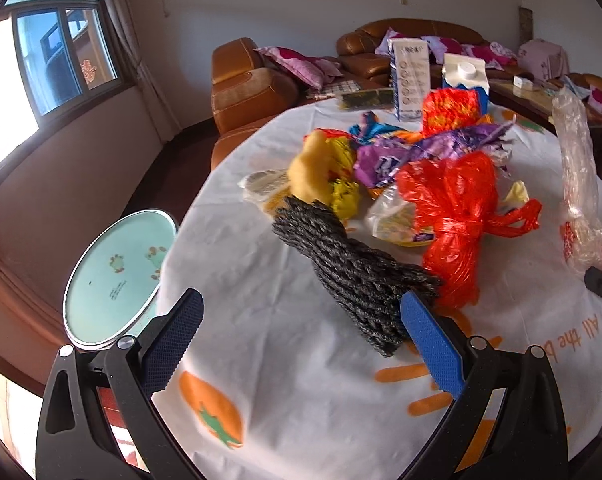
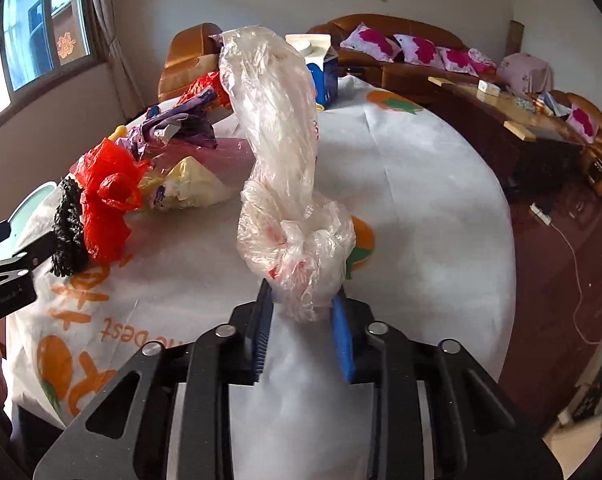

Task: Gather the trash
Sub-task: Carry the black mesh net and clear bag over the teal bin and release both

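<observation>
A black mesh net [image 1: 353, 276] lies on the white tablecloth [image 1: 285, 360], its near end against the right finger [image 1: 433, 344] of my left gripper [image 1: 301, 304], whose jaws stand wide open around bare cloth. Behind the net sits a knotted red plastic bag [image 1: 457, 216], with yellow [image 1: 325, 168] and purple wrappers [image 1: 401, 152] further back. My right gripper [image 2: 303, 294] is shut on the knotted end of a clear plastic bag [image 2: 277, 128], which stands up tall over the table. The red bag [image 2: 109, 200] and black net [image 2: 67, 232] show at that view's left.
Two cartons [image 1: 411, 76] [image 1: 465, 76] stand at the table's far side. A round teal stool top [image 1: 117, 276] sits by the table's left edge. Brown sofas [image 1: 249, 92] with pink cushions and a cluttered low table [image 2: 513, 120] fill the room behind.
</observation>
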A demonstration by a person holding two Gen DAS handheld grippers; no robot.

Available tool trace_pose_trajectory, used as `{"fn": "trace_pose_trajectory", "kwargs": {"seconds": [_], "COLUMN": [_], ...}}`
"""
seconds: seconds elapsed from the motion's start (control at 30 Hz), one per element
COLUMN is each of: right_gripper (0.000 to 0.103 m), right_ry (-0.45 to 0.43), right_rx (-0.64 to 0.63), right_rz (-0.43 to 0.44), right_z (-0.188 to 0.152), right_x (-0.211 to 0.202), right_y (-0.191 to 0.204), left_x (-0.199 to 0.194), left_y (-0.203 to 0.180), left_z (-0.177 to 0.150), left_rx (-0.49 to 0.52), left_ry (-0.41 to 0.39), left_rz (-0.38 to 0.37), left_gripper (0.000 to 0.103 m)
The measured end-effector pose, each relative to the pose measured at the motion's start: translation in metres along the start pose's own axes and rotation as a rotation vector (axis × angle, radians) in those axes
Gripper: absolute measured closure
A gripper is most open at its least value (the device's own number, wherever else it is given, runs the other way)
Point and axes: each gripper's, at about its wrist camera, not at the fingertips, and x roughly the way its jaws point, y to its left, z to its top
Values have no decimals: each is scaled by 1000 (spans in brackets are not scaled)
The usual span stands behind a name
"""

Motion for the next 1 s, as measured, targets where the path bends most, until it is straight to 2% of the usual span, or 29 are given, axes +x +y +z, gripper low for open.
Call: {"fn": "trace_pose_trajectory", "kwargs": {"seconds": [0.13,0.3,0.47,0.53,0.6,0.63,0.7,0.8,1.0], "right_gripper": [78,78,78,79,79,79,80,81,81], "right_ry": [-25,-31,-43,-43,-55,-61,-76,-102,-166], "right_rx": [-33,-23,-32,-30,-36,-39,-53,-82,-132], "right_rz": [3,20,14,17,16,21,22,25,52], "right_z": [-4,-6,-7,-4,-4,-3,-3,-2,9], "right_x": [-4,-5,-7,-6,-8,-9,-14,-22,-45], "right_y": [4,1,-2,-1,1,2,7,16,36], "left_x": [2,-18,5,14,16,15,15,12,-11], "left_y": [-3,-8,-11,-6,0,4,8,19,52], "left_z": [2,6,1,-3,-6,-7,-7,-7,-7], "left_rx": [-9,-1,4,-18,-35,-39,-31,-32,13], "left_ry": [27,-26,36,79,101,100,104,98,41], "left_rz": [-9,-22,-13,-54,-110,-140,-174,-206,-155], "left_gripper": [6,6,7,15,40,45,76,85,86]}}
